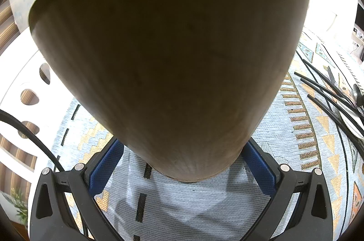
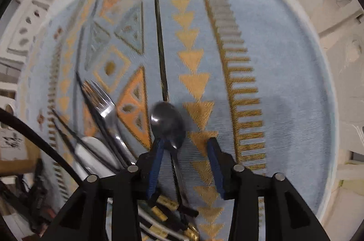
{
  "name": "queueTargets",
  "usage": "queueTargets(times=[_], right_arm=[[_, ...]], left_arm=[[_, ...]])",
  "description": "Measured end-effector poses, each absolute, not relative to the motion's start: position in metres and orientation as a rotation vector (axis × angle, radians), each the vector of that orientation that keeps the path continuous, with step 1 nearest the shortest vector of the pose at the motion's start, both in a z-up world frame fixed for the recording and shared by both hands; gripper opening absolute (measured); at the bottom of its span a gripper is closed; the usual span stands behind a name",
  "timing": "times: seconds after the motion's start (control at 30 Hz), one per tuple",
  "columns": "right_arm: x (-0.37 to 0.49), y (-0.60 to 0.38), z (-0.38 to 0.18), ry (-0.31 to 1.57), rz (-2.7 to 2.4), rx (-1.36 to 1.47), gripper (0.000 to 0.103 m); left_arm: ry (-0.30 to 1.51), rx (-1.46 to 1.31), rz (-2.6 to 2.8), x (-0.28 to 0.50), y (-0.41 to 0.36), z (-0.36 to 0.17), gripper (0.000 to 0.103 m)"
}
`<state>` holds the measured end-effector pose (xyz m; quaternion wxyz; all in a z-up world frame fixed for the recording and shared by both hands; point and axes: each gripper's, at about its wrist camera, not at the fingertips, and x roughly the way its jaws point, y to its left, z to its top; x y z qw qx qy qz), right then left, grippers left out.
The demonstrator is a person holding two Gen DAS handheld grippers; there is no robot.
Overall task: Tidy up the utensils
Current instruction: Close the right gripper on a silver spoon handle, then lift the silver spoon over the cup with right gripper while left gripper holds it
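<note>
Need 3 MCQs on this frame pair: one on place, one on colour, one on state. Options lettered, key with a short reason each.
1. Where is the dark spoon relative to the right gripper?
A. Between its fingers, bowl just past the tips
B. Far off at the cloth's edge
C. Inside the holder

2. What colour are the gripper pads?
A. Red
B. Blue
C. White

3. What is the left gripper doing?
A. Hanging open over bare cloth
B. Closed on a fork
C. Clamped on the wooden holder

Key: 1 A, the spoon's handle runs down between the two fingers on the patterned tablecloth, nearer the left pad, and the other pad stands clear of it. 2 B, blue textured pads show in both wrist views. 3 C, both pads press the sides of the holder near its base.
</note>
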<state>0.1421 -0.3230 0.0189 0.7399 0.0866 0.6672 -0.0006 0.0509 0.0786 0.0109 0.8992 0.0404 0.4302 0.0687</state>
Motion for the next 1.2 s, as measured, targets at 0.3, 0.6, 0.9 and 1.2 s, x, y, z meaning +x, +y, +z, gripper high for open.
queueTargets(times=[0.3,0.6,0.9,1.2], right_arm=[[0.139,-0.274,0.025,1.366,-0.002,-0.054,0.030],[0.111,-0.285,0.068,1.241,0.026,0.054,0.030],[0.085,-0.300,0.119,1.105,0.110,0.259,0.030],[0.066,-0.314,0.152,0.998,0.216,0.417,0.031]], left_arm=[[0.891,0.082,0.141,0.051,0.079,0.011,0.103],[0.891,0.082,0.142,0.051,0.079,0.011,0.103],[0.891,0.081,0.141,0.051,0.078,0.011,0.103],[0.892,0.080,0.141,0.050,0.077,0.010,0.103]])
